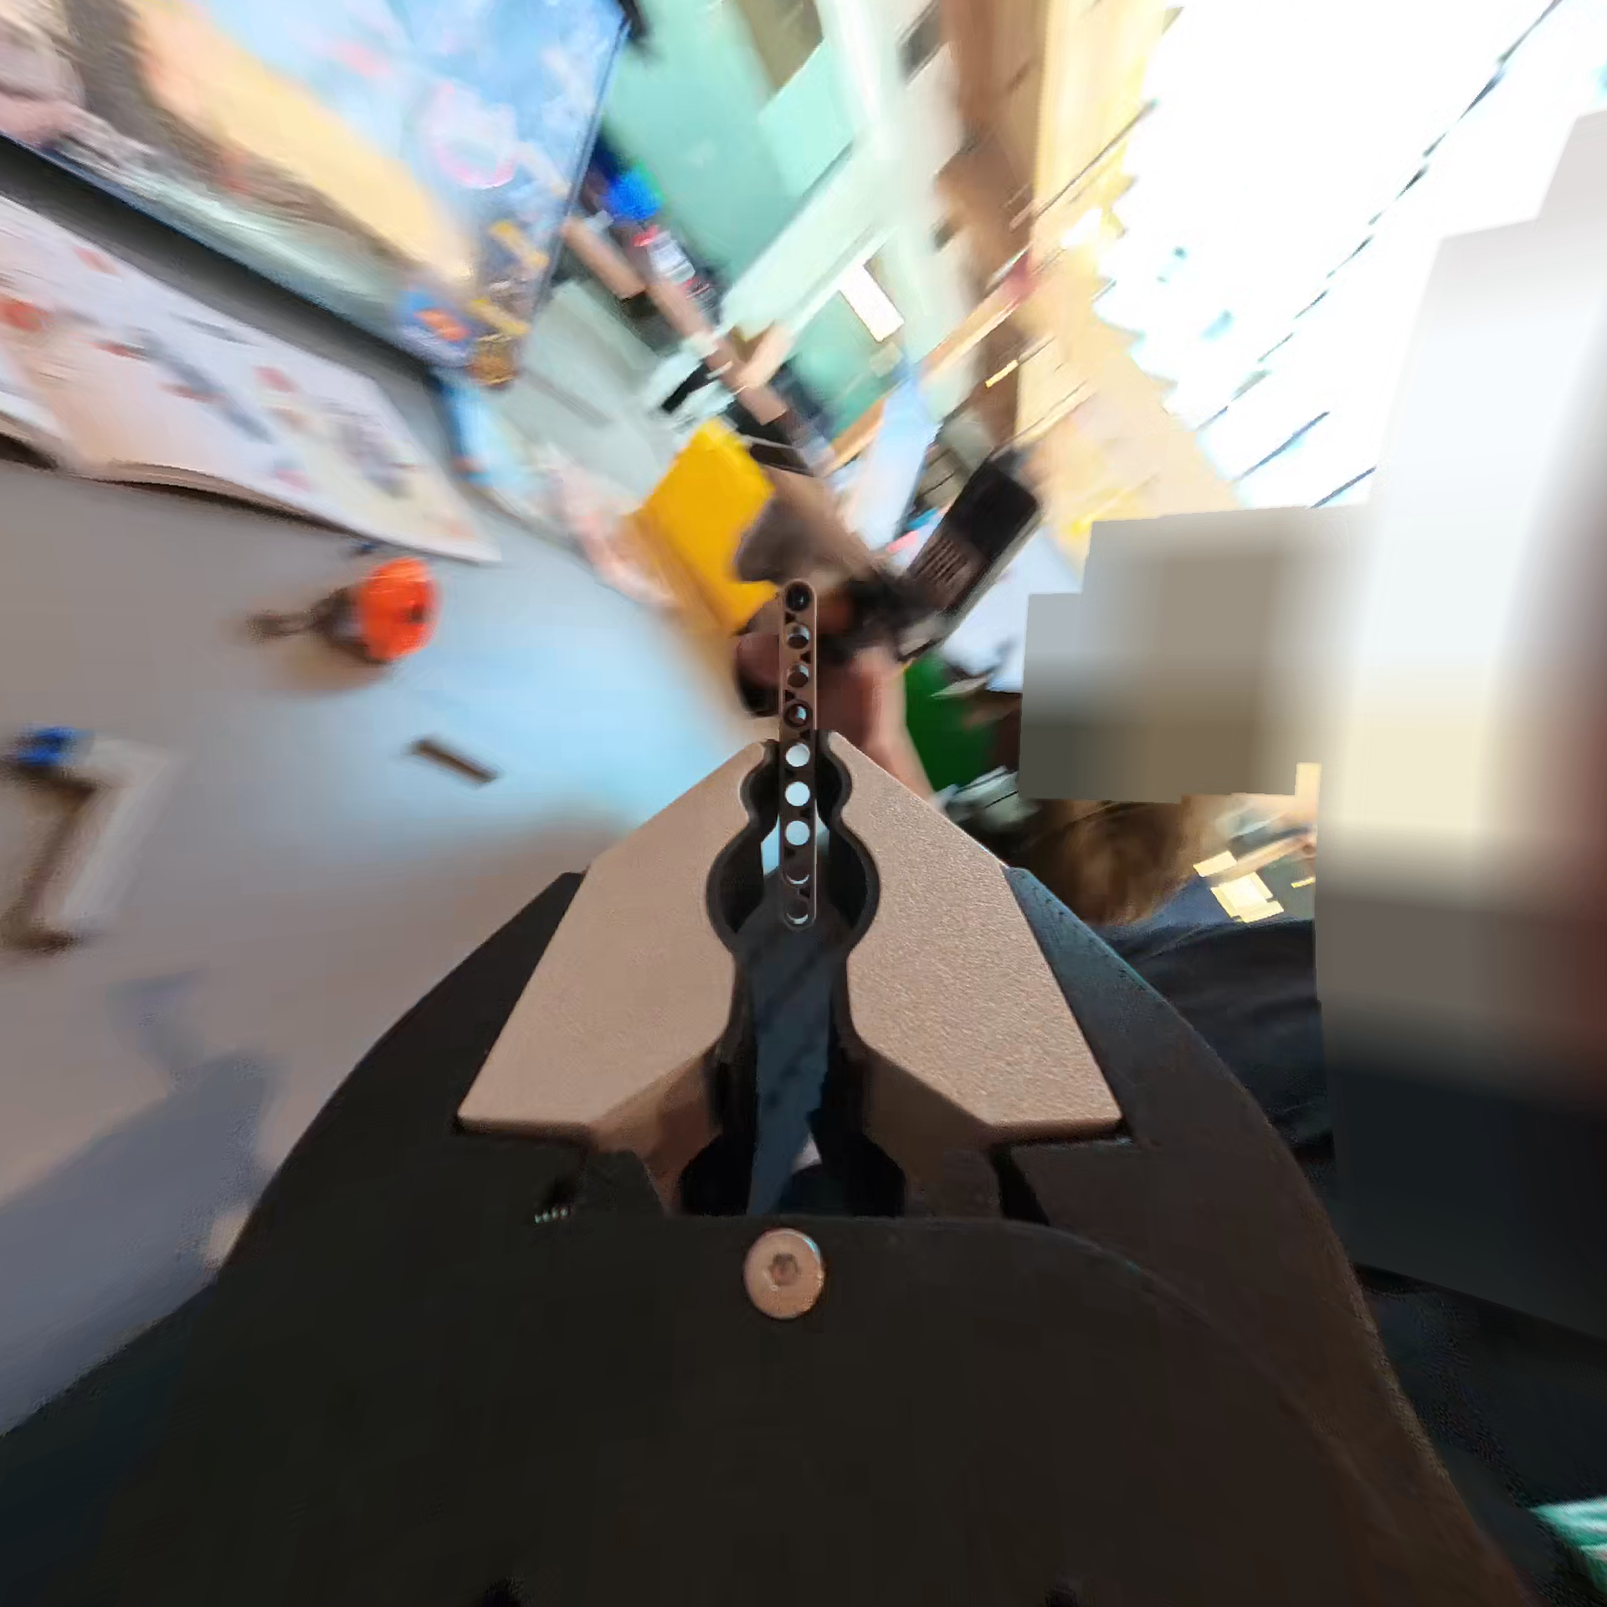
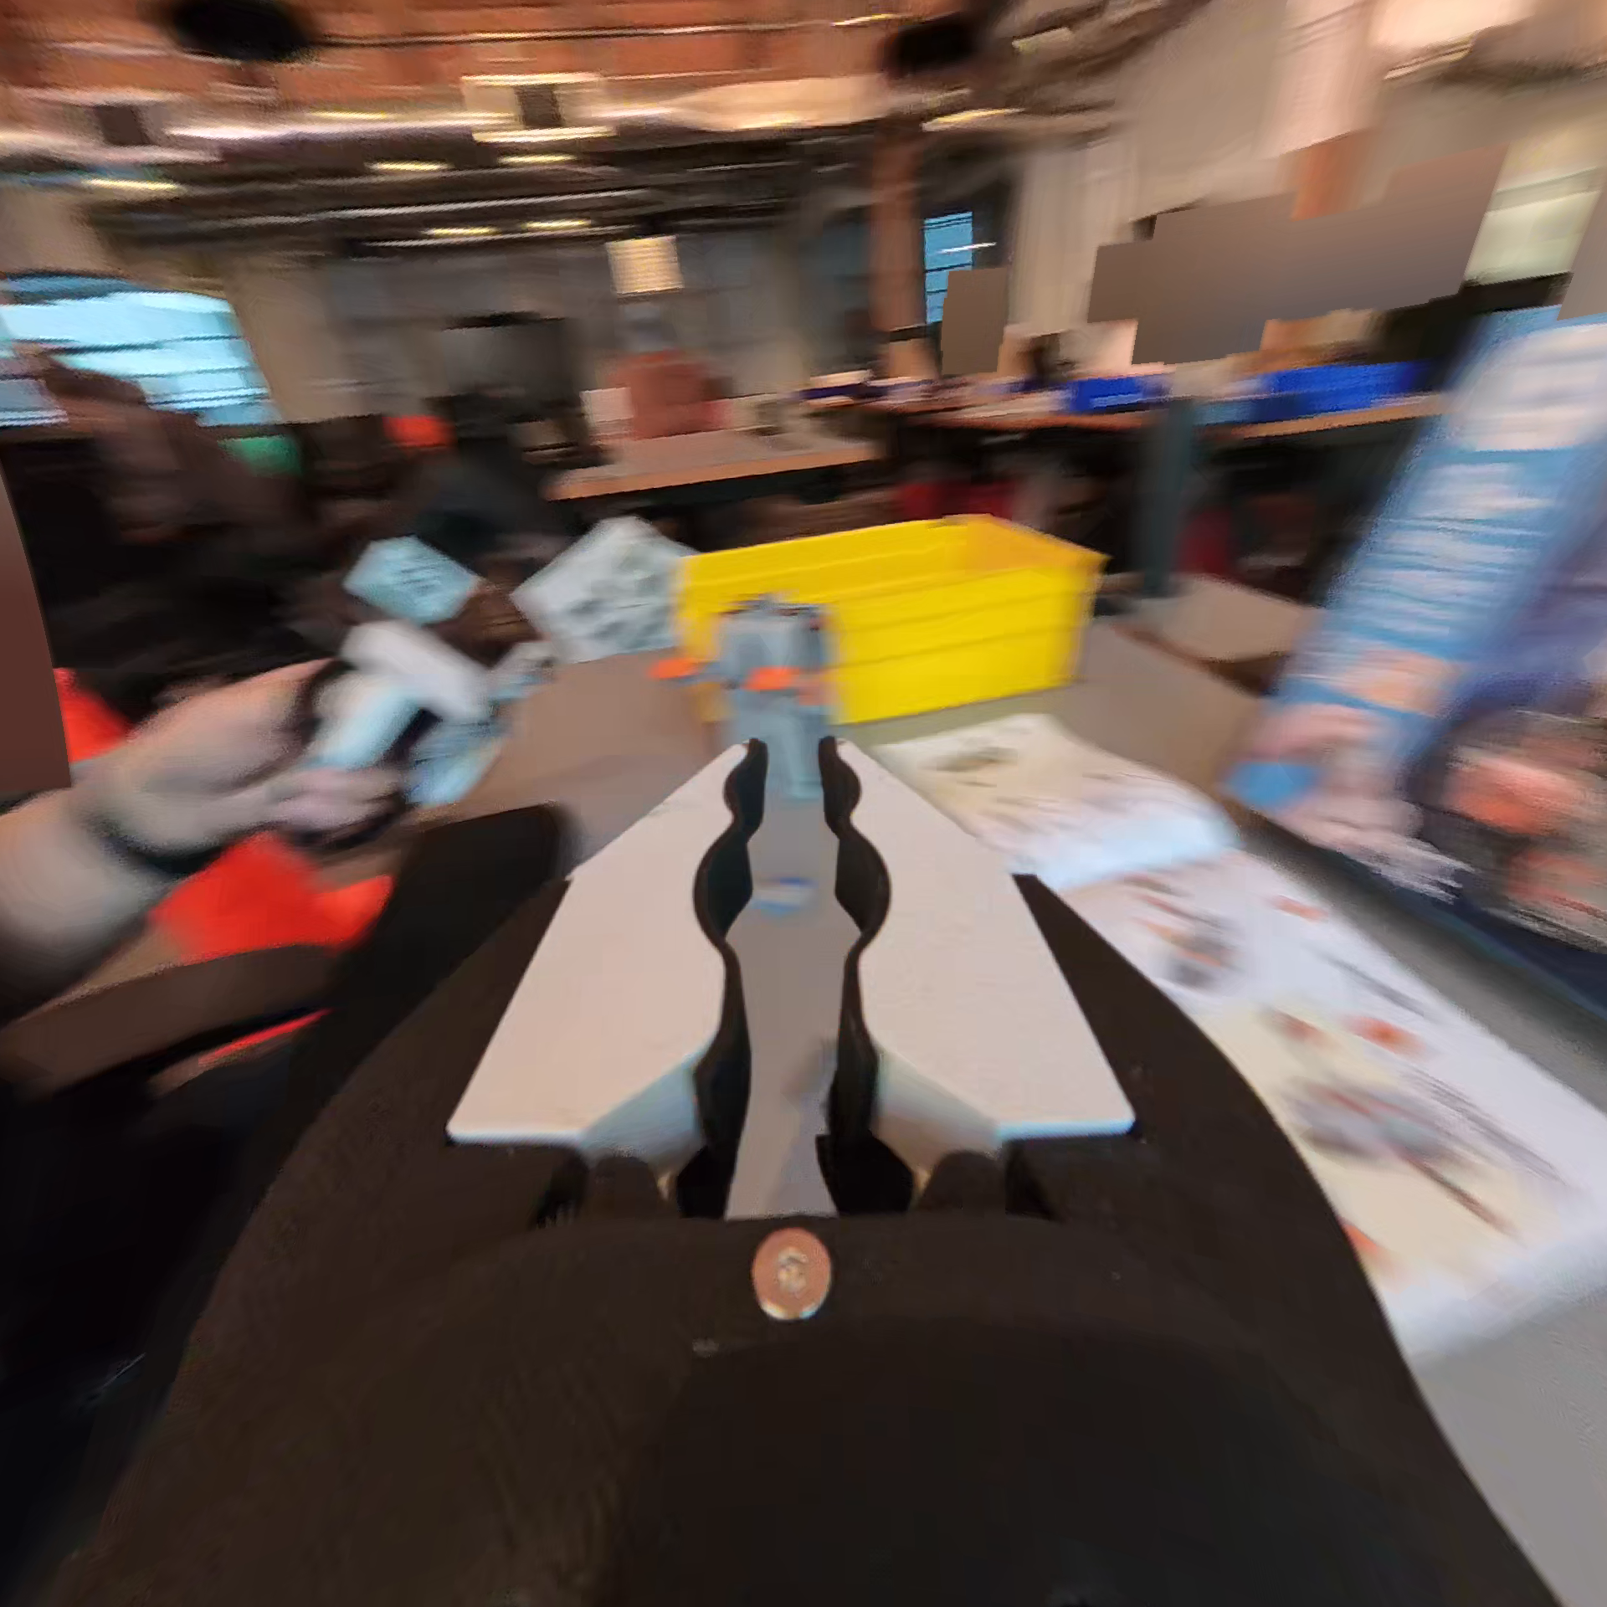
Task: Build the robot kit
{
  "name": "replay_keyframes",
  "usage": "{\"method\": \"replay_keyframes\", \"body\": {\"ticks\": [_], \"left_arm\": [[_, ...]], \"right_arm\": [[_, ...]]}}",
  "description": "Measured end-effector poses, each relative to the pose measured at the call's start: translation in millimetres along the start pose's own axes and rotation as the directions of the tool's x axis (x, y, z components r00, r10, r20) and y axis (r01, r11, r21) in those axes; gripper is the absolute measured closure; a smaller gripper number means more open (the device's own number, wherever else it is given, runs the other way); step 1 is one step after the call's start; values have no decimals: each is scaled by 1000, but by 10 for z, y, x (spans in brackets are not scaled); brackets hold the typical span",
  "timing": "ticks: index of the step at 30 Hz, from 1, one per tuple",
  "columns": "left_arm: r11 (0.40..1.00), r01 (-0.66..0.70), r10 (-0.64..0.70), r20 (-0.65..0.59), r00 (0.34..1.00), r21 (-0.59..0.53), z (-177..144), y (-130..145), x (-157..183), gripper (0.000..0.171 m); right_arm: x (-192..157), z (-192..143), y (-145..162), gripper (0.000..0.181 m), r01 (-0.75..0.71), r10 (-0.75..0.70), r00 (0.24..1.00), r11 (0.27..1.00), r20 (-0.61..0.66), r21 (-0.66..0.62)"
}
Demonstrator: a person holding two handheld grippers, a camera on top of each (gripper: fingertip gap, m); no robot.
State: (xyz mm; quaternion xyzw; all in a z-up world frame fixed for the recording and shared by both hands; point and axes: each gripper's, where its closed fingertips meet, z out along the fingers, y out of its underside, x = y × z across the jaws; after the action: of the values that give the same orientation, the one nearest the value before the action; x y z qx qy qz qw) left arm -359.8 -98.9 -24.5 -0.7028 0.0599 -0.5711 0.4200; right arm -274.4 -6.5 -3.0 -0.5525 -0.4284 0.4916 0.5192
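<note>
Left gripper (image 1: 798, 741): matt, grainy pale plastic fingers (image 1: 956, 939), black matt body, shiny metal screw (image 1: 783, 1273). Perforated strip (image 1: 797, 696), centre: dark smooth plastic. Yellow bin (image 2: 948, 609), upper centre: glossy plastic. Printed sheet (image 1: 217, 383), upper left: paper.

No writing can be read: print on the open booklet (image 1: 217, 391) and blue box (image 2: 1435, 556) is blurred

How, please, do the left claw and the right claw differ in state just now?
The left claw is shut on a thin dark perforated plastic beam that sticks out past its tips; the right claw stands slightly open around a blurred grey-and-orange toy assembly, grip unclear. Both have pale scalloped fingers on black bodies.
</note>
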Motion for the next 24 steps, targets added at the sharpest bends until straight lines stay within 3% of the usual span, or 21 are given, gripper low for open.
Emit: {"method": "replay_keyframes", "body": {"ticks": [2, 4, 7, 10, 21, 24], "left_arm": [[998, -25, 26, 15, 1000, -53, -29, 48, 14, 166], [997, -34, 34, 5, 999, -66, -26, 45, 52, 166], [994, -79, 82, 36, 996, -72, -8, 46, 46, 166], [990, -101, 105, 44, 993, -98, 12, 100, 42, 166], [992, -34, 32, -22, 999, -120, 30, 172, 110, 166], [983, 4, -15, -63, 998, -182, 55, 271, 171, 166]], "right_arm": [[-576, 111, 74, 166, 24, -13, 961, 999, 275, -37], [-869, 220, 248, 156, 118, -83, 931, 990, 355, -77], [-928, 361, 567, 155, 204, -133, 930, 962, 343, -182], [-897, 408, 713, 156, 186, -100, 937, 954, 335, -236], [-845, 406, 680, 156, 235, -165, 938, 949, 304, -211], [-1009, 354, 591, 153, 258, -187, 906, 955, 379, -145]]}}
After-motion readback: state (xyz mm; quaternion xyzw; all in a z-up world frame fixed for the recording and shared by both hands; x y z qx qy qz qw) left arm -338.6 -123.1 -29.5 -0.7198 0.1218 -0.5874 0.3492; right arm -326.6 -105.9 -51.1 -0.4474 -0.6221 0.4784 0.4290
